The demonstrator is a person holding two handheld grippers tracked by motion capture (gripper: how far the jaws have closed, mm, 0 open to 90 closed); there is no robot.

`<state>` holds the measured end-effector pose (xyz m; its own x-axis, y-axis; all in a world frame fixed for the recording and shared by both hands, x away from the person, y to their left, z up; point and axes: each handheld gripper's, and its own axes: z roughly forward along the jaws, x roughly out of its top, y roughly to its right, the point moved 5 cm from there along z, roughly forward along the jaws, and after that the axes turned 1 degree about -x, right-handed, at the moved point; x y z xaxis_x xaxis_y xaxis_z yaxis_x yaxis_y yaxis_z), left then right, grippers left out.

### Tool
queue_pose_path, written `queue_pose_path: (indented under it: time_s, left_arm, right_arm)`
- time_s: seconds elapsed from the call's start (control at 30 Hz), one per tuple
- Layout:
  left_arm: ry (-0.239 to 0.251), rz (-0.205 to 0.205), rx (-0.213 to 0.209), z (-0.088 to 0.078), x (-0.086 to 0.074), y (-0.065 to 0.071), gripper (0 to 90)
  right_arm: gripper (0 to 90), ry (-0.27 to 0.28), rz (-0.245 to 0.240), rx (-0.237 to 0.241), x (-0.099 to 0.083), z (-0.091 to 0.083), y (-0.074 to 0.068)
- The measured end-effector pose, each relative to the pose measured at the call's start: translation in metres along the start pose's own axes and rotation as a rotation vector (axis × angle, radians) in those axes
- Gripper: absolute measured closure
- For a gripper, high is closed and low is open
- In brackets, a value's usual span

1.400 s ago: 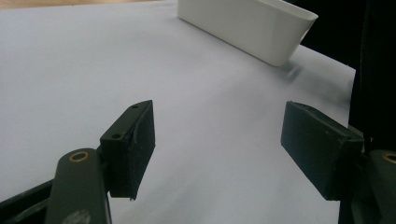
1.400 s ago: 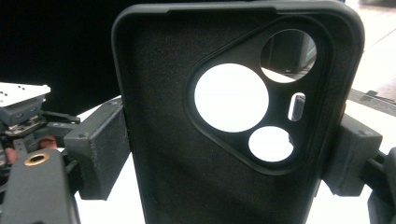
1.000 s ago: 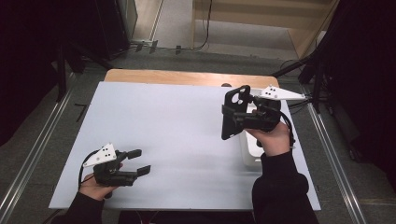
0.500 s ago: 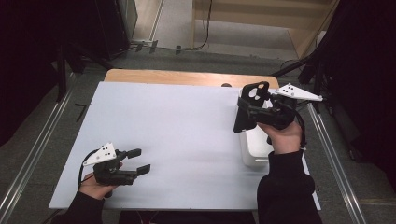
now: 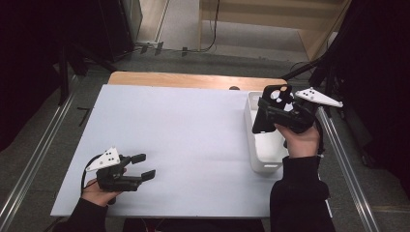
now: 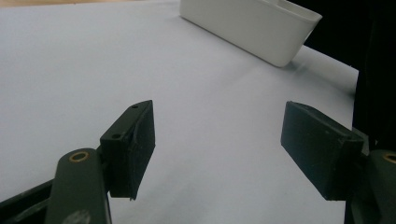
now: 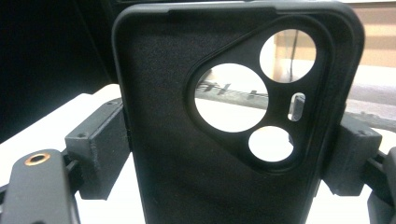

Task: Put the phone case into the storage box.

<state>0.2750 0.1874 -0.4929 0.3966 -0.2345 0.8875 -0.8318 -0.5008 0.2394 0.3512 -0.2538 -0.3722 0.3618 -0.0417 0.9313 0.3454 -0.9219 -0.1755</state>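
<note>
Since the earlier pictures, the right gripper (image 5: 265,113) has carried the black phone case (image 5: 271,108) farther right and a little down, and the white bin (image 5: 251,126) that it hid now shows under it at the right side of the table (image 5: 193,130). Over on the near left, the left gripper (image 5: 143,166) has not shifted.

The right gripper's jaws are clamped on the two long edges of the phone case (image 7: 224,121), as the right gripper view makes plain, with the camera cut-outs at the upper end and the case standing roughly upright above the bin. The left gripper (image 6: 217,149) is wide open with nothing between its pads, resting low over the bare table top, and its own view looks across to the bin's near wall (image 6: 247,28).

Judging from this, the case is likely about to go into the bin. The hold is on thin, soft edges only, so a squeeze that bows the case could let it spring out sideways. If it is let go while still upright and high, it may tip against the rim and fall outside onto the table or off the right edge, which is close. Lowering without looking could also knock the light bin along the table.
</note>
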Motion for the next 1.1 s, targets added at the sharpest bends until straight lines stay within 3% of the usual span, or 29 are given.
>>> queue_pose_path:
  time_s: [0.33,1.1]
  left_arm:
    - [-0.004,0.000,0.005,0.000,0.000,-0.001,26.0]
    - [-0.003,0.003,0.001,0.000,0.000,0.000,26.0]
  right_arm:
    - [13.9,0.012,0.038,-0.085,-0.008,0.003,0.016]
    - [13.9,0.018,0.057,-0.126,-0.012,0.019,0.024]
